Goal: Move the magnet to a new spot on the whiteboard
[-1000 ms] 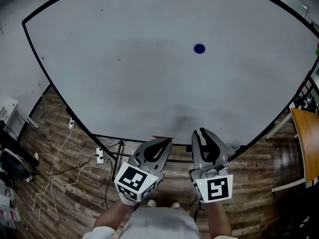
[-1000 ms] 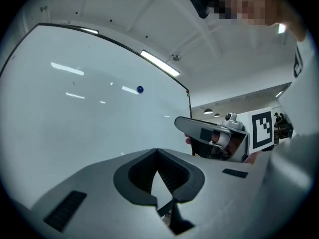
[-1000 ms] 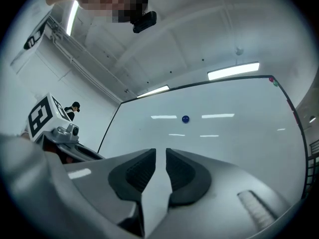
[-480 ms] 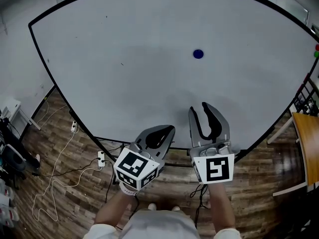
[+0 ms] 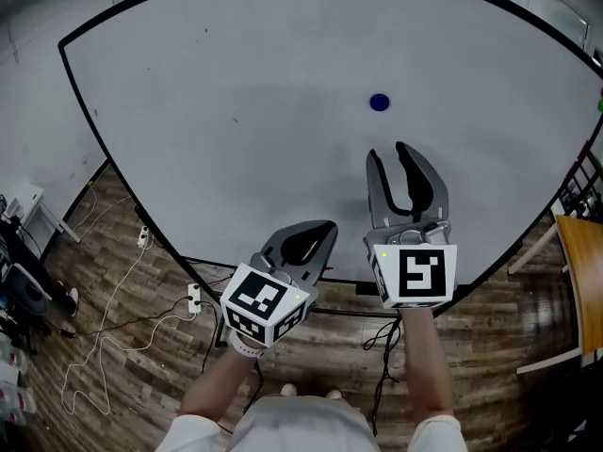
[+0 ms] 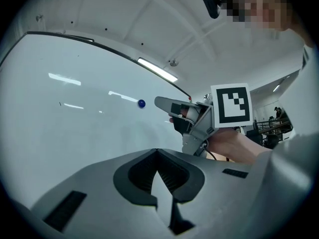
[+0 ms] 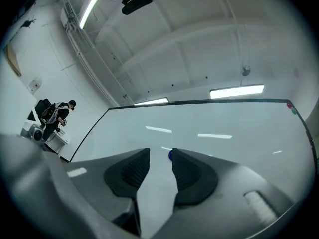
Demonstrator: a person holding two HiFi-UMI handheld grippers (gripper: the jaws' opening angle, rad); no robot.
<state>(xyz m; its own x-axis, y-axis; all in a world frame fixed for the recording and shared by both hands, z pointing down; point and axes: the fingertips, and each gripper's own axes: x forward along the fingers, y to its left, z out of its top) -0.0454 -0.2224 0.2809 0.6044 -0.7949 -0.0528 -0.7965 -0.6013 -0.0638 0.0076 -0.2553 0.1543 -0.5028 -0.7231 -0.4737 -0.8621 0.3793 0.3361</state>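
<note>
A large whiteboard with a black frame fills most of the head view; its top and right corners are cut off by the picture's edge. A small round blue magnet sits on the board, right of centre and in its upper half. It is a flat disc with its face against the board, so no long axis or pointing direction can be told.

The right gripper is held just below the magnet, apart from it. Its jaws are opening with nothing between them. In the right gripper view the magnet shows through the gap ahead of the right gripper, its right half hidden behind one jaw tip.

The left gripper hangs lower, near the board's bottom edge. The left gripper has its jaw tips pressed together and is empty; the magnet shows far off as a dot.

Tiny coloured marks at the board's right edge are too small to identify. A wooden tabletop is cut off at right, above the dark plank floor.
</note>
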